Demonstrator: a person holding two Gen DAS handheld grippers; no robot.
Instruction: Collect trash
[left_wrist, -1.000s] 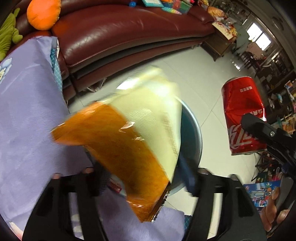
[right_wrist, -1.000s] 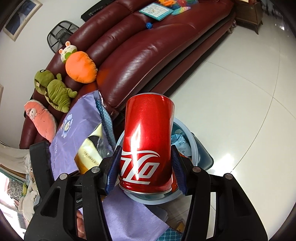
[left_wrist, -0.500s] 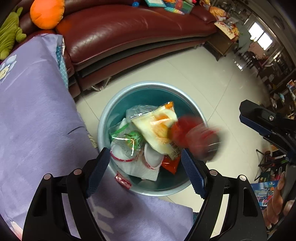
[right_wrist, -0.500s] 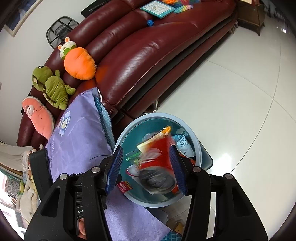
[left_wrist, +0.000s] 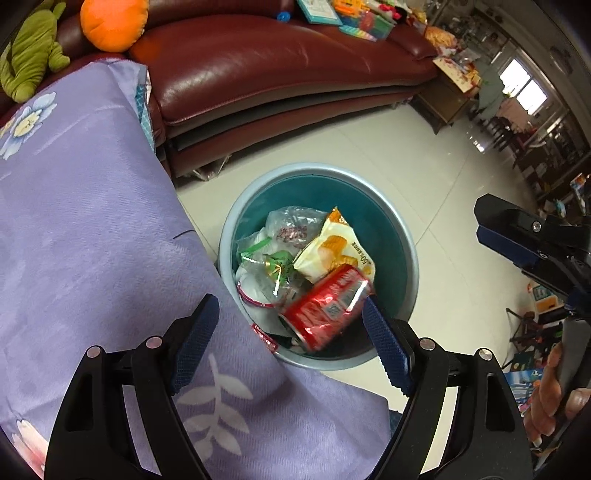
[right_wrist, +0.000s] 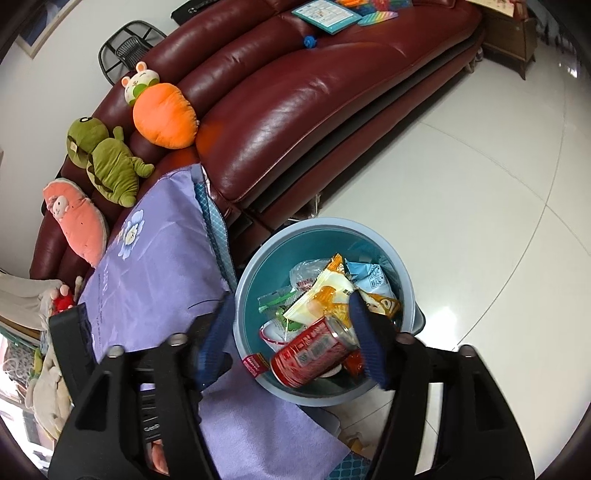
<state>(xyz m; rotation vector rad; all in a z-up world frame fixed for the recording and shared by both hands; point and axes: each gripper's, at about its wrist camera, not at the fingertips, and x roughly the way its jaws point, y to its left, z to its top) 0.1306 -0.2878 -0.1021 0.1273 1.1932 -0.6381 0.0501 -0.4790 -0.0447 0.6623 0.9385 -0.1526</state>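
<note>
A blue round bin (left_wrist: 408, 240) (right_wrist: 255, 266) stands on the floor beside the purple cloth. Inside lie a red soda can (left_wrist: 325, 308) (right_wrist: 312, 350) on its side, a yellow-orange snack bag (left_wrist: 332, 251) (right_wrist: 317, 299) and several clear wrappers (left_wrist: 273, 266). My left gripper (left_wrist: 291, 339) is open and empty, above the bin's near edge. My right gripper (right_wrist: 291, 332) is open and empty above the bin; it also shows at the right of the left wrist view (left_wrist: 517, 240).
A purple flowered cloth (left_wrist: 92, 221) (right_wrist: 159, 266) covers the surface left of the bin. A dark red leather sofa (left_wrist: 277, 66) (right_wrist: 314, 103) runs behind, with plush toys (right_wrist: 162, 110) on it. White tiled floor (right_wrist: 480, 206) lies to the right.
The left gripper let go of the snack bag and the right gripper let go of the red can; both fell into the bin. Both grippers now stand open.
</note>
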